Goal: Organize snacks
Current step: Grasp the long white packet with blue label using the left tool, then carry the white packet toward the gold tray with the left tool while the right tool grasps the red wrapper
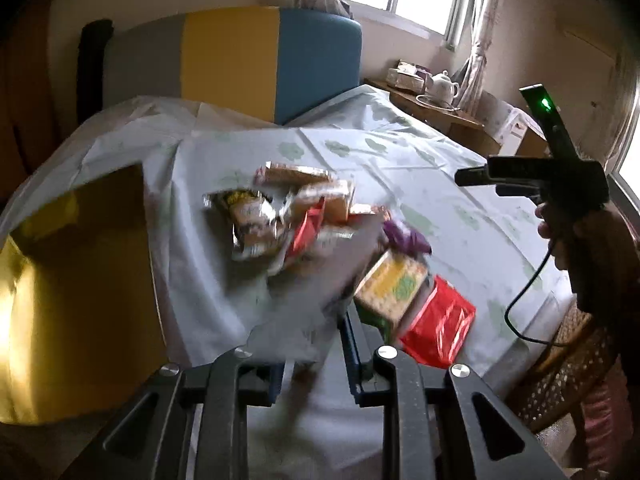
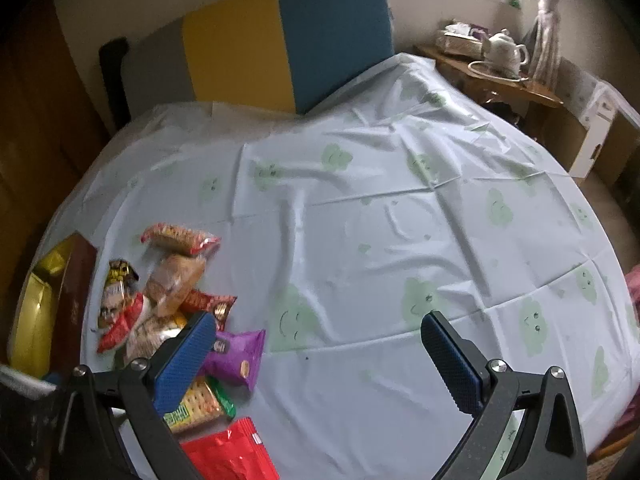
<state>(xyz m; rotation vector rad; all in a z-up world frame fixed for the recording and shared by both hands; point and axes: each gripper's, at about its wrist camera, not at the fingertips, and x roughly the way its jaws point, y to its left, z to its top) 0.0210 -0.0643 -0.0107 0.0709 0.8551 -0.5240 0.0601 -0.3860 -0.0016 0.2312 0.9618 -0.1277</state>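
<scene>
In the left wrist view my left gripper (image 1: 312, 344) is shut on a pale, motion-blurred snack packet (image 1: 320, 280) that sticks up between its blue pads. Behind it lies a pile of snack packets (image 1: 280, 208), with a purple packet (image 1: 404, 238), a yellow-green cracker pack (image 1: 390, 284) and a red packet (image 1: 440, 328) to the right. A gold box (image 1: 80, 280) sits at the left. My right gripper (image 2: 316, 320) hangs open over bare tablecloth, its left finger just in front of the purple packet (image 2: 236, 354) and the cracker pack (image 2: 198, 404).
A pale tablecloth (image 2: 400, 220) printed with green smiley clouds covers the surface. A grey, yellow and blue headboard (image 2: 280, 40) stands behind. A side table with a teapot (image 2: 506, 50) is at the back right. A wicker chair (image 1: 560, 368) stands by the near right edge.
</scene>
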